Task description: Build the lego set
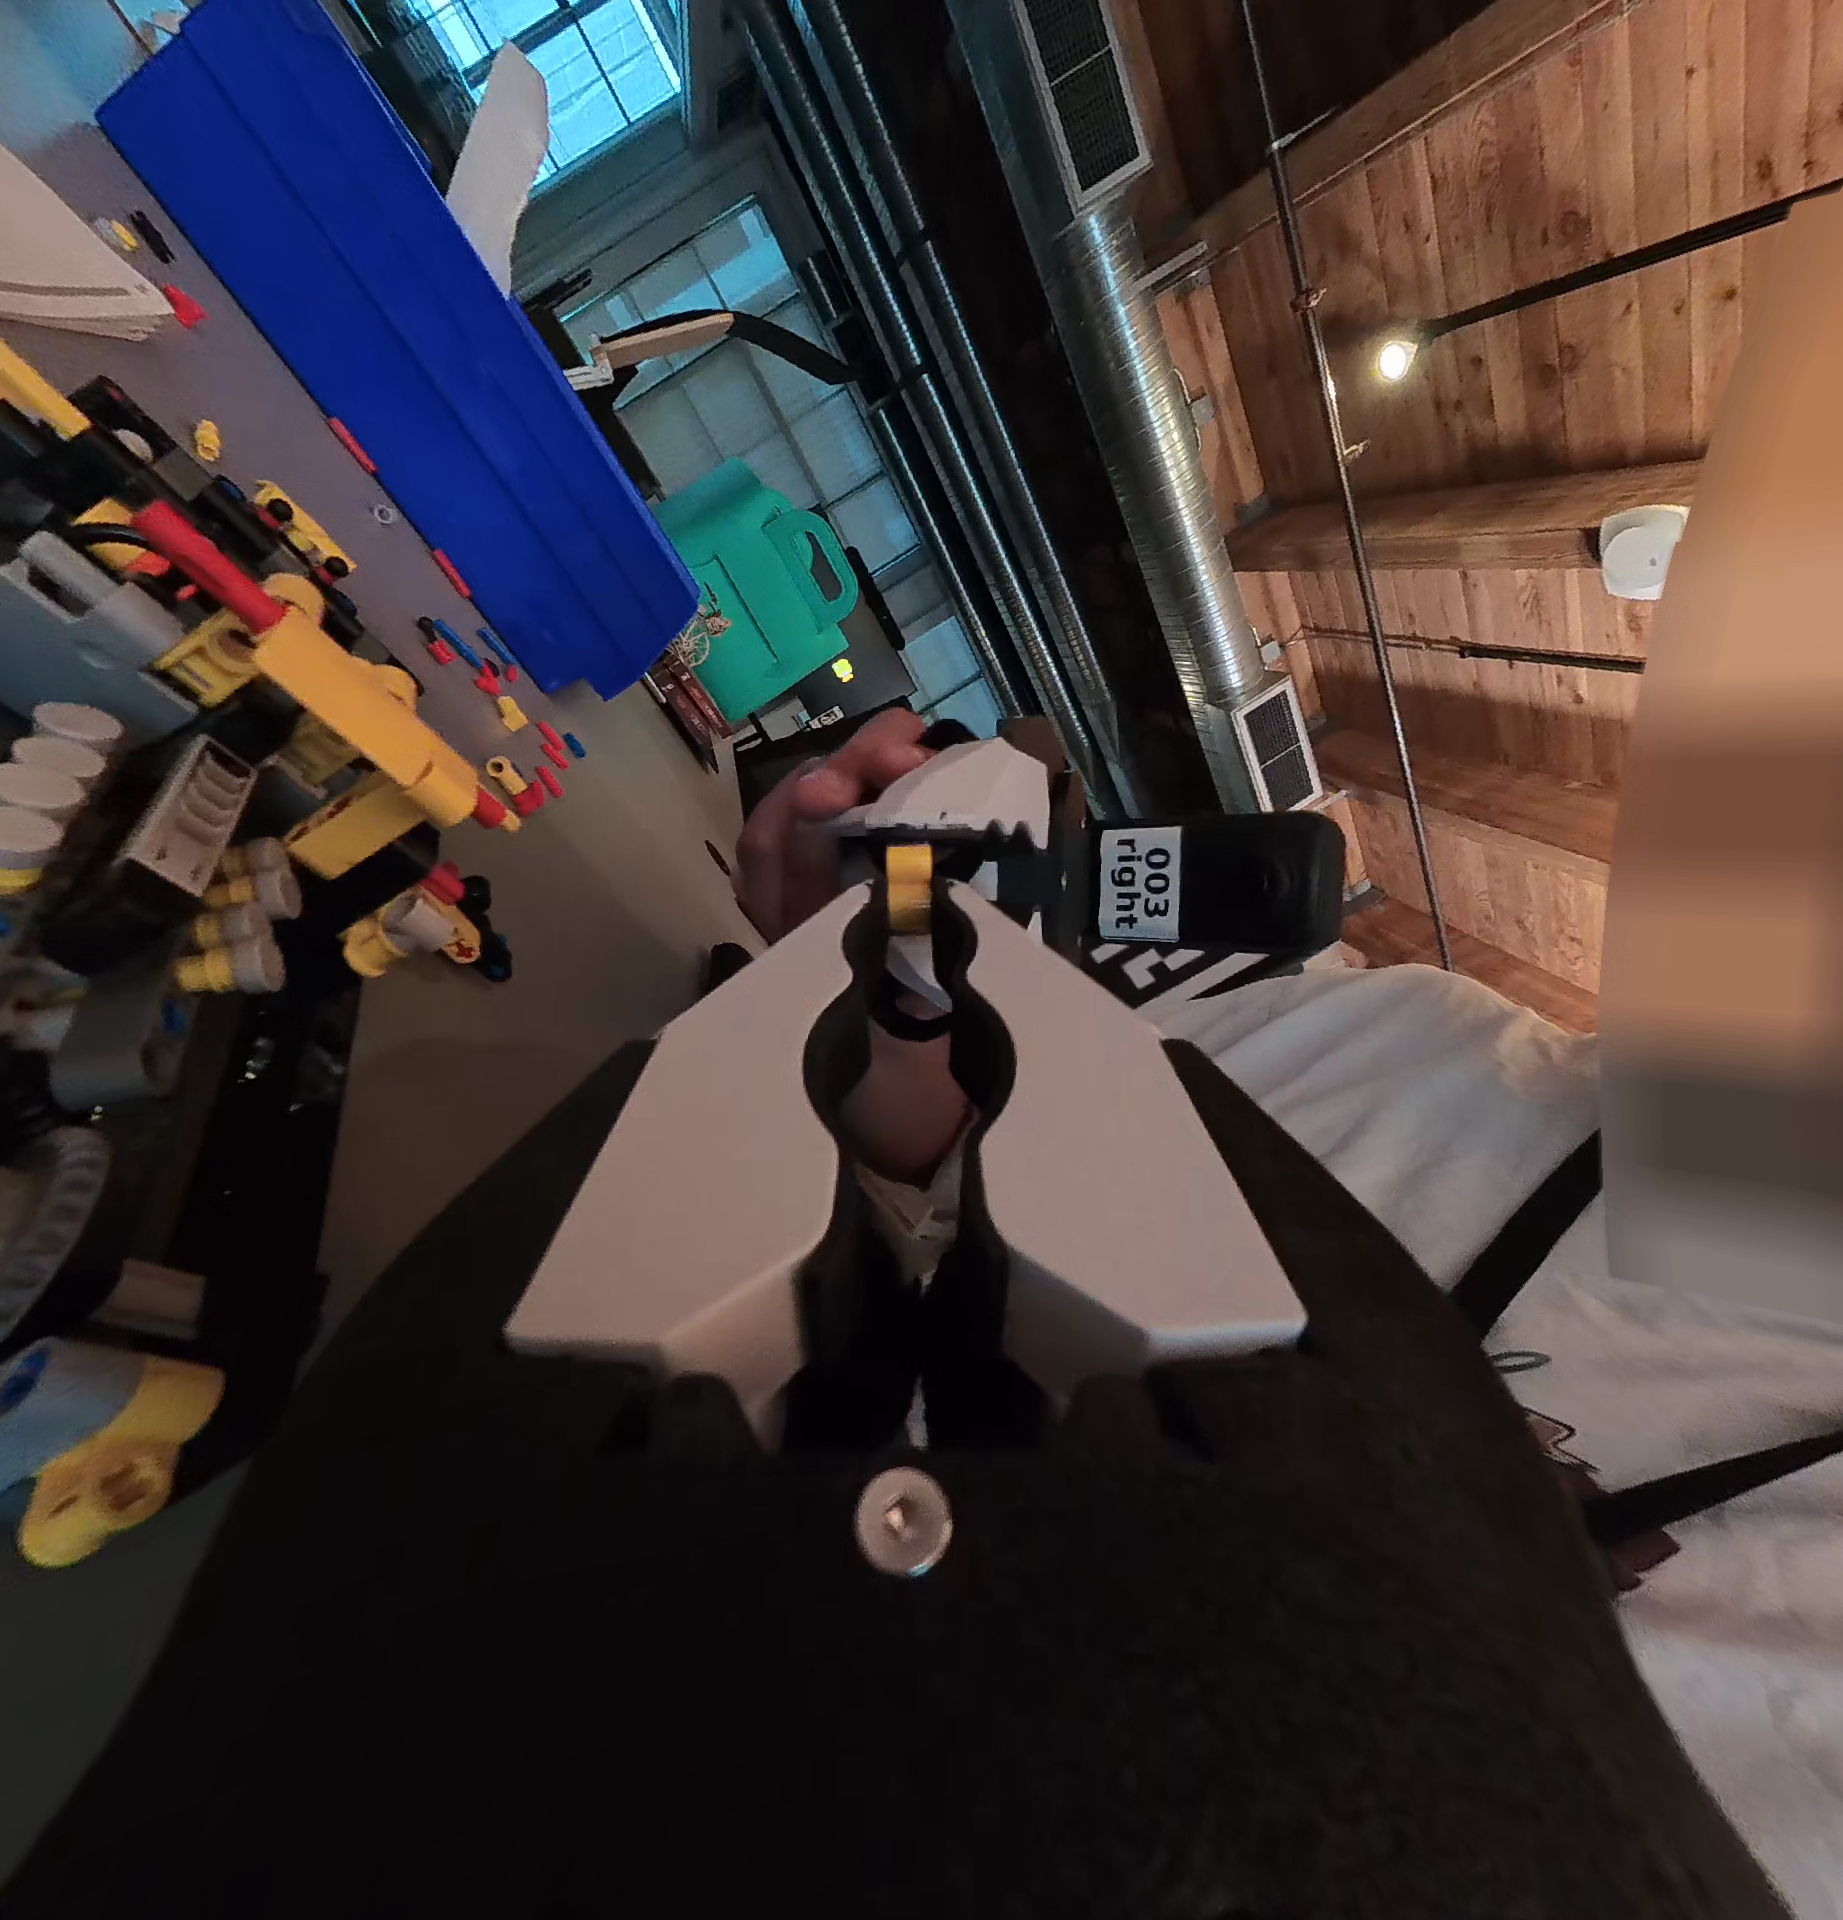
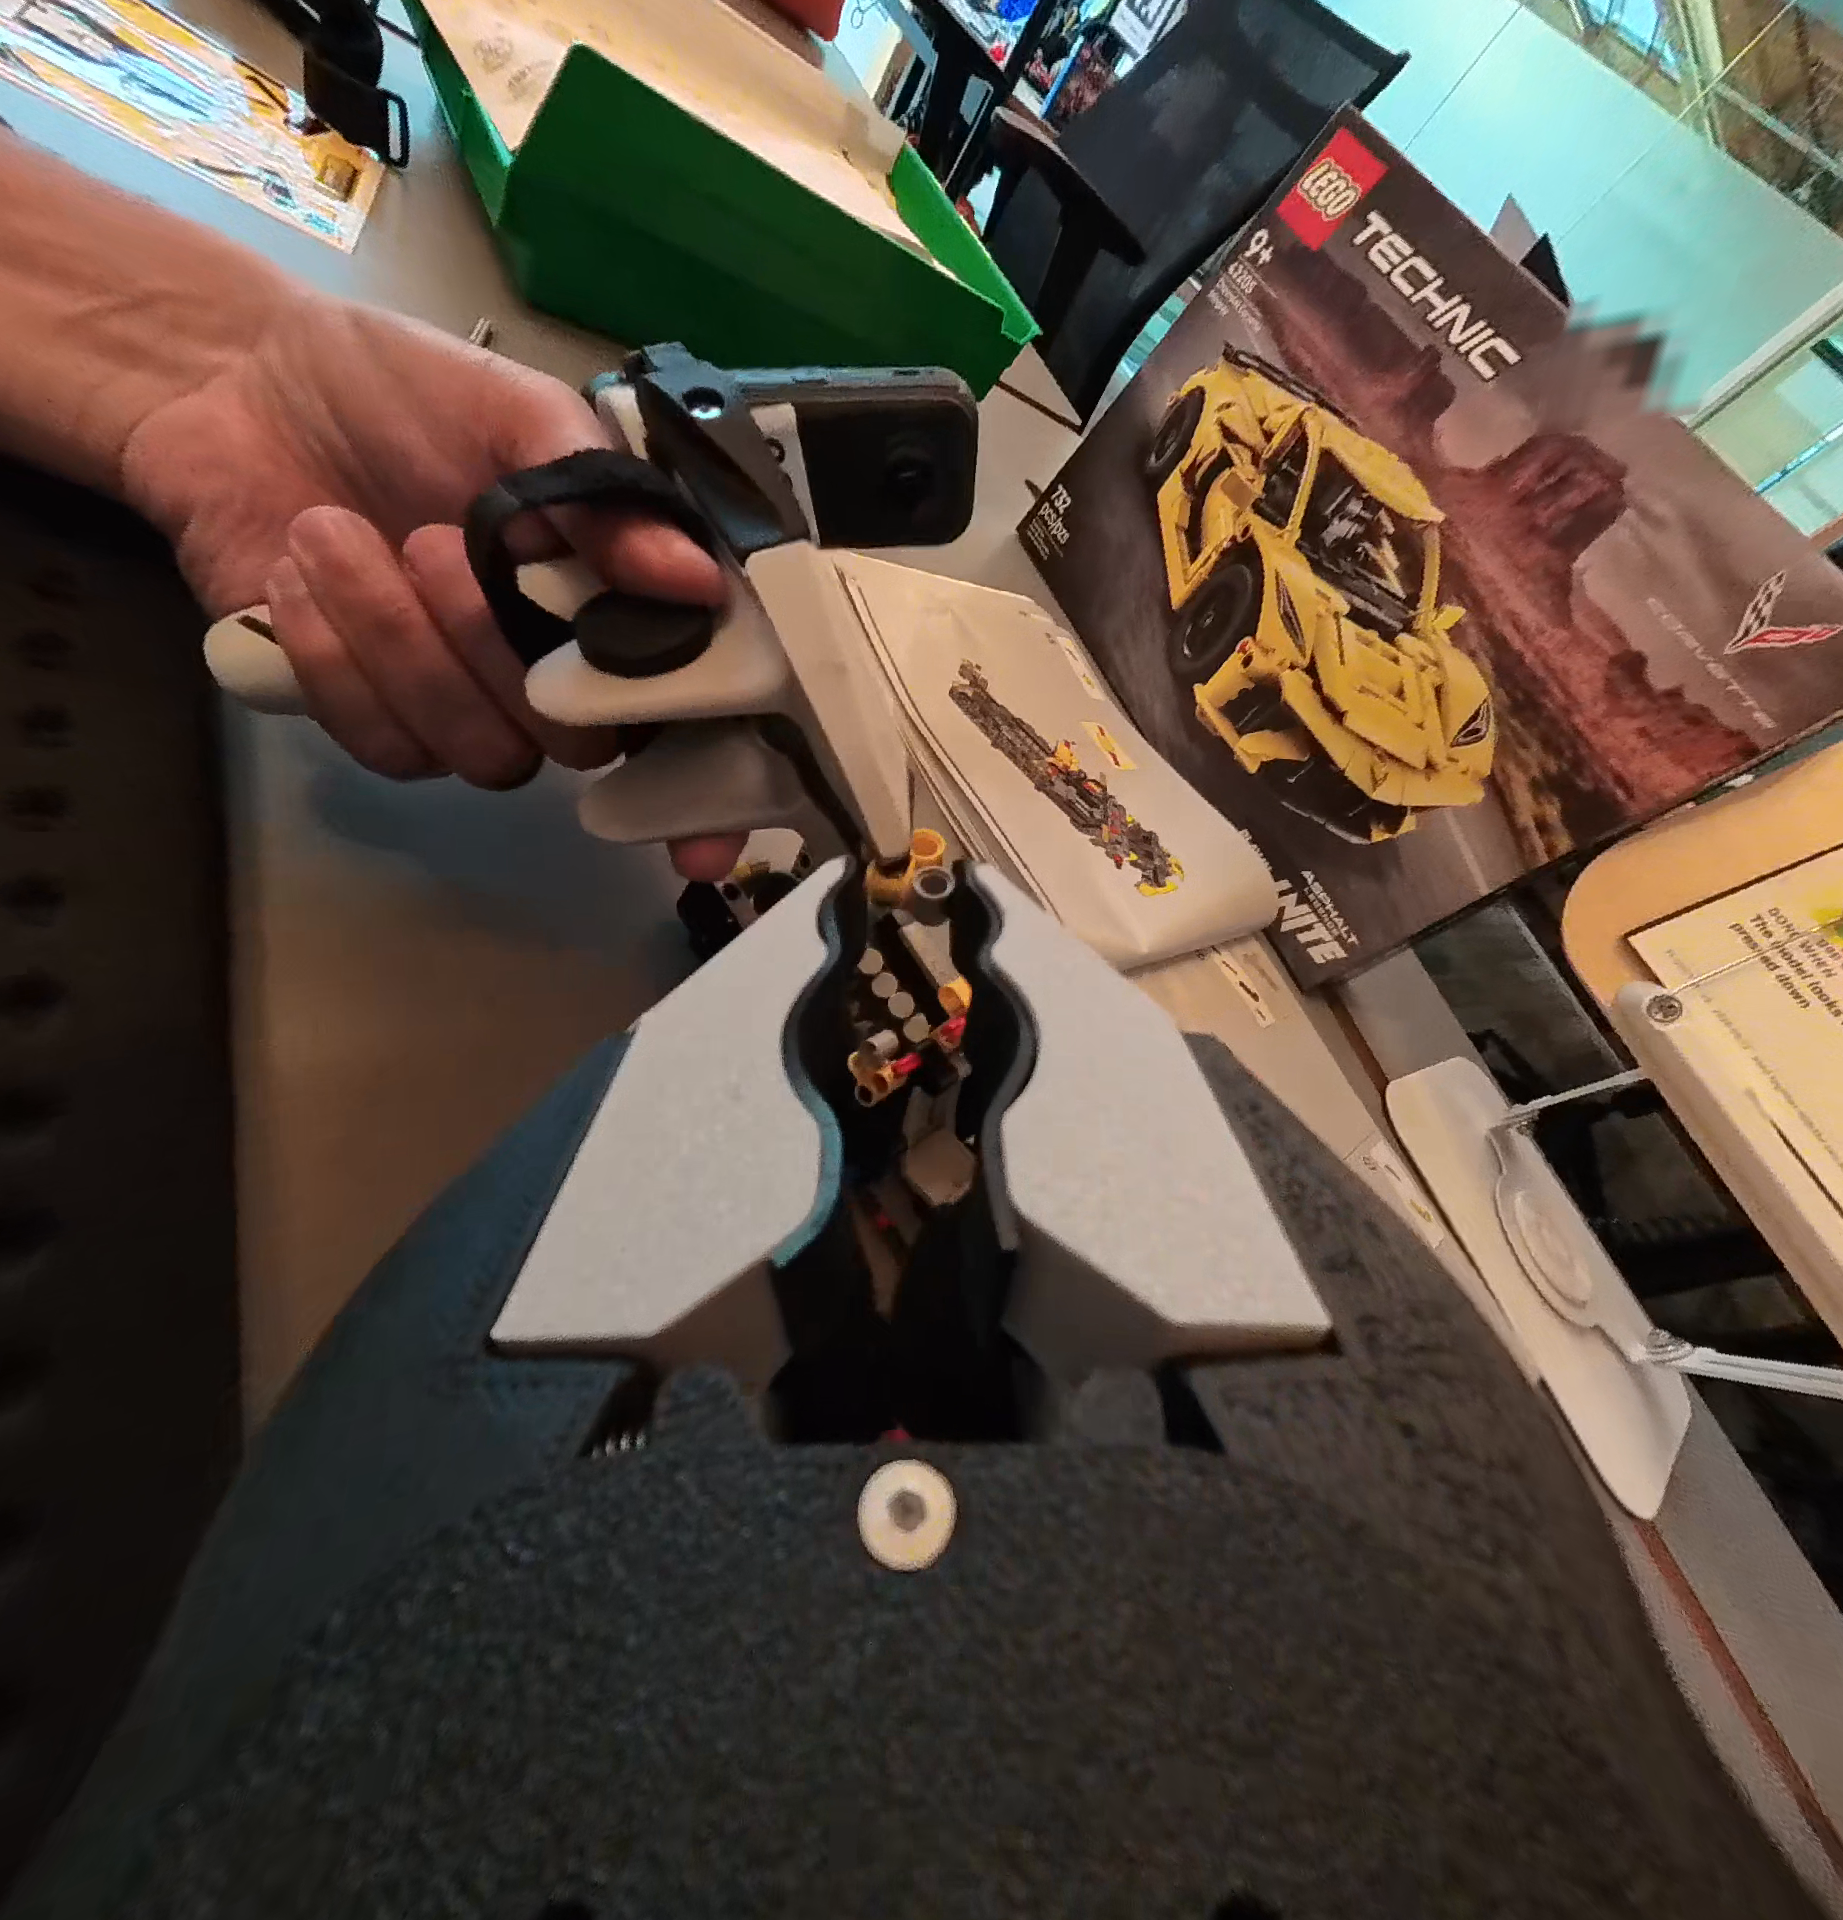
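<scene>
Grey desk (image 1: 543, 935) carried the work, and the step in hand looked like joining two small parts in mid-air above it. At the left of the left wrist view lay the half-built model (image 1: 304, 727), yellow and black, with loose pins (image 1: 501, 675) red and blue just beside it and a blue bin (image 1: 397, 343) behind. In the middle, your left gripper (image 1: 909, 914) was clenched on a yellow connector (image 1: 909, 883), held up off the desk. Right against it sat your right gripper (image 2: 912, 883), also pinched shut; in the right wrist view a grey pin (image 2: 936, 885) showed at its tips beside the connector, though I could not tell for certain that it was gripped. To do this well, you needed the pin lined up straight with the connector's hole, then a slow push along that line, both grips firm so neither part twisted. At the right stood the booklet (image 2: 1062, 769) and the box (image 2: 1416, 582) for checking the step.
</scene>
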A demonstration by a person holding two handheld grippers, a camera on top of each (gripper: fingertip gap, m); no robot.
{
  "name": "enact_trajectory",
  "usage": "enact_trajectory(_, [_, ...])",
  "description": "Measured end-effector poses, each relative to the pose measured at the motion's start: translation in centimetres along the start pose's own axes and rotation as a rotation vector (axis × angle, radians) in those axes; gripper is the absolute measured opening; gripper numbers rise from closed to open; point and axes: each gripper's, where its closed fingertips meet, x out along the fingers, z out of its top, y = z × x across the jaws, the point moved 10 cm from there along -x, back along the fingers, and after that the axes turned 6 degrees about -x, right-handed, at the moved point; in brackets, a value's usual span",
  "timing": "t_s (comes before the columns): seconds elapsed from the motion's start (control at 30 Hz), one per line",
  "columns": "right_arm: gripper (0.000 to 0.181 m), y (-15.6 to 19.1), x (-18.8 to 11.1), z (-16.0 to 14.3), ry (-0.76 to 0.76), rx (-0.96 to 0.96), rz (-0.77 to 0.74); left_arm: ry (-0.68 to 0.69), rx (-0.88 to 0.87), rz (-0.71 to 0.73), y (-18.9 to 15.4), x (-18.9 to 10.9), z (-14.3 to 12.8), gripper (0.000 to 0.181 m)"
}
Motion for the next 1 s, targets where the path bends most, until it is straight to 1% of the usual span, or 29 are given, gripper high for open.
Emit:
enact_trajectory(0.07, [0.016,0.0,0.0,-0.1,-0.014,0.023,-0.005,-0.001,0.016,0.011,-0.1,0.0,0.0,0.008])
enact_trajectory(0.17, [0.016,-0.2,0.2,-0.8,-0.031,0.144,0.030,0.005,0.052,0.059,0.0,0.1,0.1,0.008])
enact_trajectory(0.2, [0.019,-0.4,0.0,-1.1,-0.052,0.182,0.028,0.000,0.075,0.085,-0.1,0.1,0.1,0.008])
enact_trajectory(0.27, [0.032,-1.3,-0.6,-2.0,-0.082,0.268,-0.002,-0.019,0.130,0.141,-0.2,0.0,0.4,0.008])
enact_trajectory(0.33, [0.024,-3.3,-1.5,-3.6,-0.062,0.390,-0.114,-0.056,0.195,0.182,-0.6,-0.3,0.8,0.008])
enact_trajectory(0.4, [0.023,-5.4,-2.7,-5.5,-0.053,0.521,-0.214,-0.123,0.261,0.227,-1.0,-0.3,1.5,0.008])
enact_trajectory(0.47, [0.020,-7.2,-3.8,-7.6,-0.029,0.651,-0.340,-0.228,0.316,0.281,-1.4,-0.3,2.7,0.008])
enact_trajectory(0.53, [0.019,-8.4,-4.5,-9.9,0.034,0.761,-0.433,-0.328,0.341,0.321,-1.8,0.2,4.2,0.008])
enact_trajectory(0.6, [0.018,-9.1,-5.1,-11.6,0.081,0.836,-0.500,-0.367,0.364,0.354,-2.0,1.0,5.8,0.008])
enact_trajectory(0.7, [0.017,-9.5,-5.6,-13.7,0.147,0.867,-0.579,-0.329,0.431,0.405,-1.6,2.4,8.4,0.008])
enact_trajectory(0.77, [0.016,-9.6,-5.8,-14.6,0.212,0.876,-0.620,-0.305,0.451,0.393,-1.3,3.2,9.8,0.008])
enact_trajectory(0.83, [0.016,-9.7,-5.8,-14.8,0.229,0.874,-0.614,-0.293,0.479,0.370,-1.0,3.4,10.6,0.008])
enact_trajectory(0.93, [0.019,-9.9,-5.5,-14.8,0.254,0.859,-0.561,-0.211,0.515,0.323,-1.1,2.7,10.3,0.008])
enact_trajectory(1.0, [0.020,-10.1,-5.8,-14.6,0.255,0.841,-0.577,-0.197,0.593,0.384,-0.9,1.4,9.7,0.008])
